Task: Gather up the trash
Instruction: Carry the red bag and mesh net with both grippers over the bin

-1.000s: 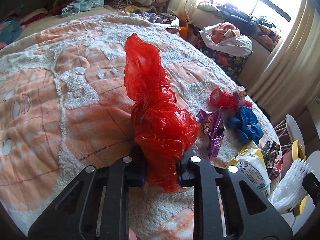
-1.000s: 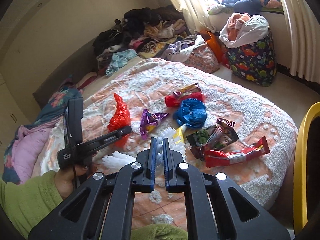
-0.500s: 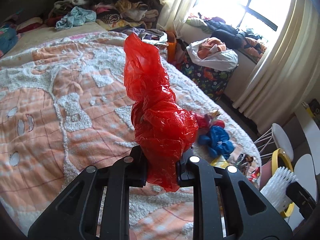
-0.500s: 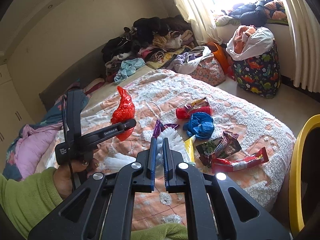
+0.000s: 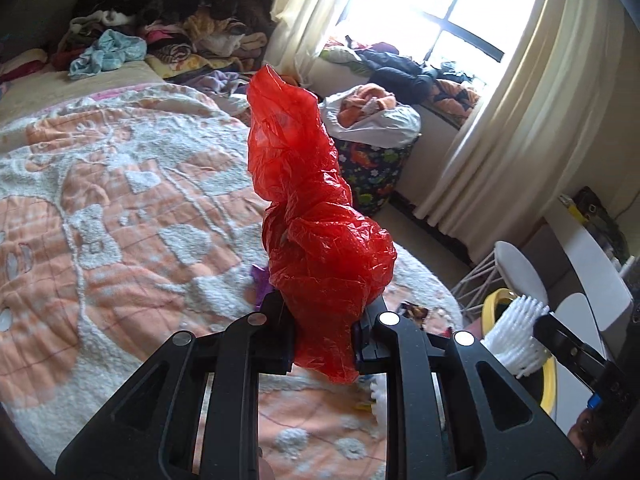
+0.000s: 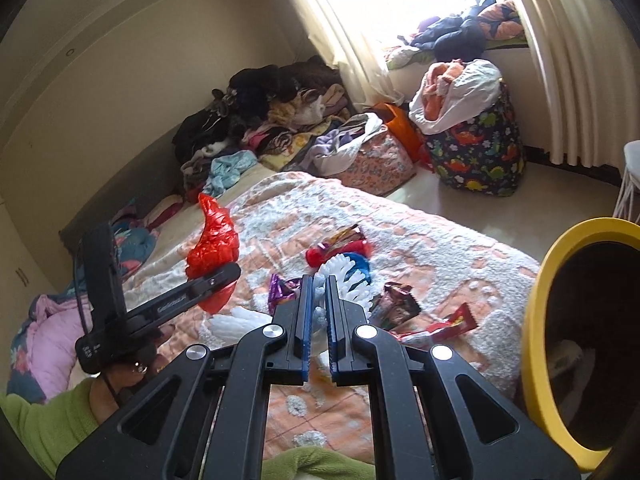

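Observation:
My left gripper (image 5: 325, 320) is shut on a crumpled red plastic bag (image 5: 316, 224) and holds it up above the bed; it also shows in the right wrist view (image 6: 212, 246). My right gripper (image 6: 318, 300) is shut on a white bristly plastic piece (image 6: 340, 276), also seen in the left wrist view (image 5: 516, 336). A yellow-rimmed bin (image 6: 548, 320) stands by the bed at the right. On the bedspread lie a purple wrapper (image 6: 280, 290), a blue bag (image 6: 360, 266), a red wrapper (image 6: 340, 250), a dark snack packet (image 6: 396, 306) and a red packet (image 6: 452, 324).
The bed has an orange and white blanket (image 5: 120, 220). Piles of clothes (image 6: 264, 120) lie at its far end. A dinosaur-print laundry bag (image 6: 476, 148) stands by the curtained window (image 5: 500, 120). A white chair (image 5: 520, 272) stands near the bin.
My left gripper has lifted the red bag off the bed and swung it right towards the bin. My right gripper has risen and turned right, so the yellow bin looms larger.

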`<state>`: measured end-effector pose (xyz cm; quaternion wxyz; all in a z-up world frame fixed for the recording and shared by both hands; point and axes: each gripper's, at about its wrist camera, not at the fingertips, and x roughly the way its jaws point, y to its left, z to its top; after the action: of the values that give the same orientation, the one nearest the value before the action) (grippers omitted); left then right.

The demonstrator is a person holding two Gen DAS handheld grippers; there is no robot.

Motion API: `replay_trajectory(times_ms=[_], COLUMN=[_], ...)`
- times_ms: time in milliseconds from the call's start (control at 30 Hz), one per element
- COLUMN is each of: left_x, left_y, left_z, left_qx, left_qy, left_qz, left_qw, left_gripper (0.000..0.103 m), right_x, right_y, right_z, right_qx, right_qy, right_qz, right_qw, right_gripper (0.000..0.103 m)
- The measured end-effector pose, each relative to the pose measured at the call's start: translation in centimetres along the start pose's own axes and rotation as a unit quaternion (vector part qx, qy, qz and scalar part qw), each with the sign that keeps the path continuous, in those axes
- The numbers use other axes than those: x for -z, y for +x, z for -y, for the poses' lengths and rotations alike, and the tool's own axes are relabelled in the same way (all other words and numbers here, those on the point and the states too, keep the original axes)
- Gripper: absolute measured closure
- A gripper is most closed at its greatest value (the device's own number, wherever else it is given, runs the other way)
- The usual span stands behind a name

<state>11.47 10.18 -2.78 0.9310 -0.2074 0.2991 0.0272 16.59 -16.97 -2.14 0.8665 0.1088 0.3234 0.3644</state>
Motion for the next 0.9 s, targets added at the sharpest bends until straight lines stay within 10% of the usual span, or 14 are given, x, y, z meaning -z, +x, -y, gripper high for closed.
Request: replay_trajectory(times_ms=[900], left_x=[3.6], left_y=[0.2], left_z=[9.1], left_qx=[0.108], left_qy=[0.089], left_qz=[-0.041], left_qw=[0.9893], left_gripper=[0.089], right_x=[-0.7], right_y=[-7.8], right_z=[8.1], right_qx=[0.161], right_qy=[0.076], right_qz=[0.075], right_qw=[0.981], right_gripper=[0.096])
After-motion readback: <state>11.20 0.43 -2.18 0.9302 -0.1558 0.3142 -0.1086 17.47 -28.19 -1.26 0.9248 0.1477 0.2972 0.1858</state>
